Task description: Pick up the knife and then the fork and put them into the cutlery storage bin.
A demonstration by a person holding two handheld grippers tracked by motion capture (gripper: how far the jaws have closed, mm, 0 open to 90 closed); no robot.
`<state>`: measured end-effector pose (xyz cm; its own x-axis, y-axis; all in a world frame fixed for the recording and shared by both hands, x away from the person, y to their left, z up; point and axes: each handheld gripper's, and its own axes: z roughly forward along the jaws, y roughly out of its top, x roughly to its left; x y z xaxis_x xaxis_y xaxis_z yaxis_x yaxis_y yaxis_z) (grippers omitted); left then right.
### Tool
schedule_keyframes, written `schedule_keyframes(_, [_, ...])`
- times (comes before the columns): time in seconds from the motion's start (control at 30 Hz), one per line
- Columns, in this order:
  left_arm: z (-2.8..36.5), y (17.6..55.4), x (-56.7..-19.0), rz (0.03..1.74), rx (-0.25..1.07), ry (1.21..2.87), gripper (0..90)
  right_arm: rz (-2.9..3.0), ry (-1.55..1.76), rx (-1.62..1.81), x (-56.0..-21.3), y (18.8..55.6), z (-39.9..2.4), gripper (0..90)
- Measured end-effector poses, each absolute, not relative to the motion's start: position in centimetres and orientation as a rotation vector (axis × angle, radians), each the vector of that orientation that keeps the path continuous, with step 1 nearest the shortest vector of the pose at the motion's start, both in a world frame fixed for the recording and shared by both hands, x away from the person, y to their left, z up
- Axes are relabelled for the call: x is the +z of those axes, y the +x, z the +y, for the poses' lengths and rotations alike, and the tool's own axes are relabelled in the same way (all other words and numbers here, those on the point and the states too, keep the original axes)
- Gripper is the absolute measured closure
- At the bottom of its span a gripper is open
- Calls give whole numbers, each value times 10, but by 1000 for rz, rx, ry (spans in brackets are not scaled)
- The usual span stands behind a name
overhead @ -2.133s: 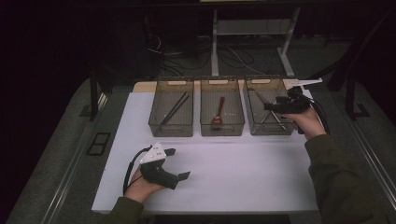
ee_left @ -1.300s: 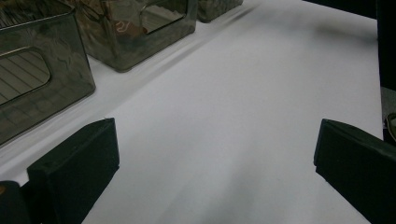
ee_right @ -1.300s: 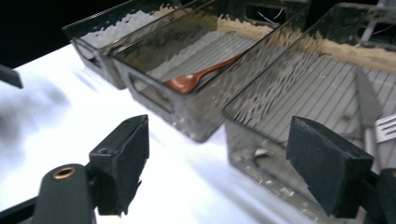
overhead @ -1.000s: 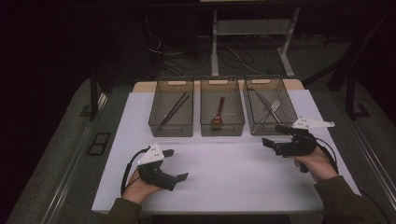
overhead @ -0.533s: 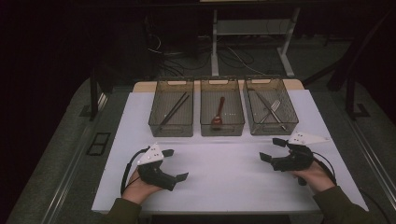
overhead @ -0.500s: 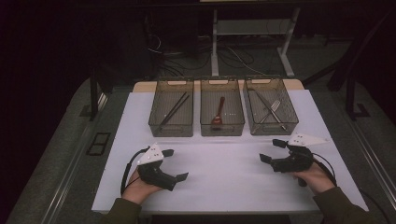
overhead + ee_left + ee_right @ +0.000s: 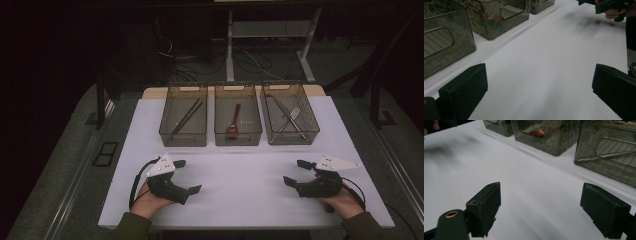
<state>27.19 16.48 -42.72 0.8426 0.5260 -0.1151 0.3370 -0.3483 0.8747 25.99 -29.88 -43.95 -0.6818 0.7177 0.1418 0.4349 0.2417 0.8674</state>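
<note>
Both claws rest low on the white table [image 7: 240, 195], jaws wide and empty: left claw [image 7: 186, 176] at lower left, right claw [image 7: 296, 172] at lower right, pointing toward each other. Three smoky, translucent rectangular bins [image 7: 238, 114] stand above them, long axes running up the frame.

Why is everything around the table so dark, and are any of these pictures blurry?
High view: light falls on the white table alone; the floor behind sinks into near black, and the whole picture is soft. Left gripper view: the far hand and its shadow are smeared, and the bins carry wavy reflections. Right gripper view: the near jaws are sharp, the far corner hazy.
</note>
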Motion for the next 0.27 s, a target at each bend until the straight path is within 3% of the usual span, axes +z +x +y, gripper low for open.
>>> schedule_keyframes(0.27, [165, 272, -427, 639, 229, 1971, 0, 2237, 1076, 1400, -442, 258, -302, 158])
